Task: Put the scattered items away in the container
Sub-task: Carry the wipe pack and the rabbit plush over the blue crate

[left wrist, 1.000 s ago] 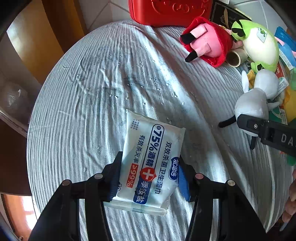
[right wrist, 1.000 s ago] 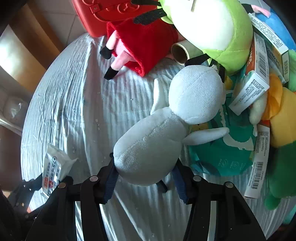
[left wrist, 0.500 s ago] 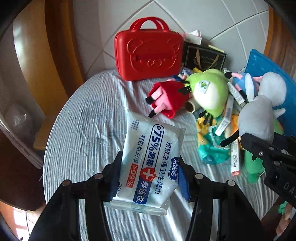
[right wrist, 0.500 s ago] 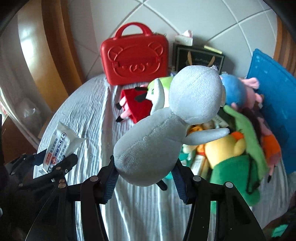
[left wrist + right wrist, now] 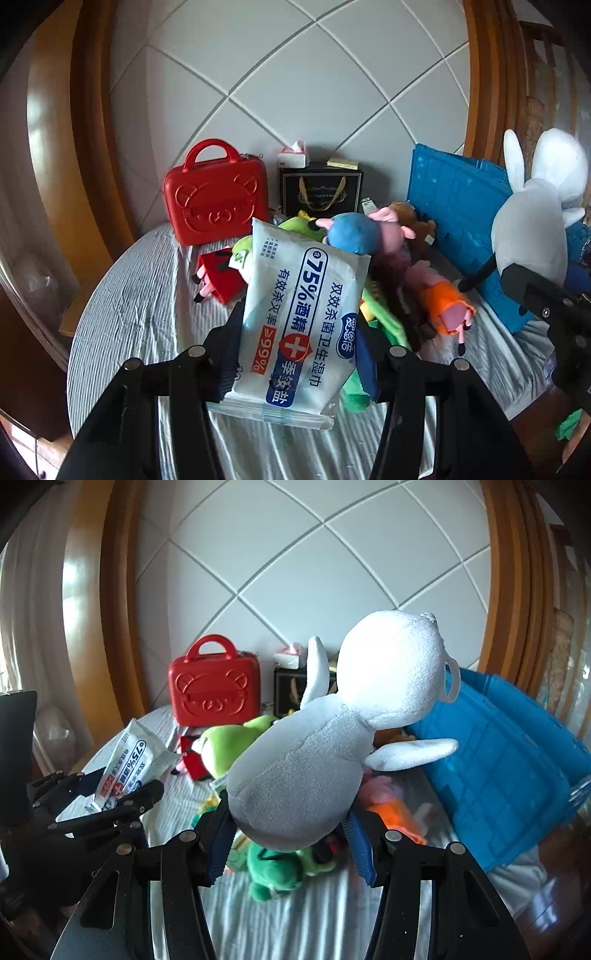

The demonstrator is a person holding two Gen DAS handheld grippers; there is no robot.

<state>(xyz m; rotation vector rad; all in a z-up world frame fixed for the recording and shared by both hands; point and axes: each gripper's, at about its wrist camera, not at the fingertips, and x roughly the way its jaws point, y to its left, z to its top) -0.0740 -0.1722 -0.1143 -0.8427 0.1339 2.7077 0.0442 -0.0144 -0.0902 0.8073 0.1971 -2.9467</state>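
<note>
My left gripper (image 5: 295, 354) is shut on a white pack of alcohol wipes (image 5: 299, 314) and holds it above the round table. My right gripper (image 5: 291, 834) is shut on a grey and white plush toy (image 5: 325, 746), also lifted high; this toy shows at the right in the left wrist view (image 5: 532, 229). The blue plastic crate (image 5: 509, 760) stands at the table's right side, just right of the plush; it also shows in the left wrist view (image 5: 458, 206). The wipes pack (image 5: 129, 764) and left gripper (image 5: 107, 805) show at the left in the right wrist view.
A heap of plush toys (image 5: 391, 266) and boxes lies on the striped tablecloth (image 5: 140, 306) below both grippers. A red bear case (image 5: 216, 203), a black gift bag (image 5: 321, 192) and a tissue box (image 5: 293, 155) stand at the back by the tiled wall.
Both grippers have risen and tilted up from the table with their items still held. The blue crate and back wall have come into view.
</note>
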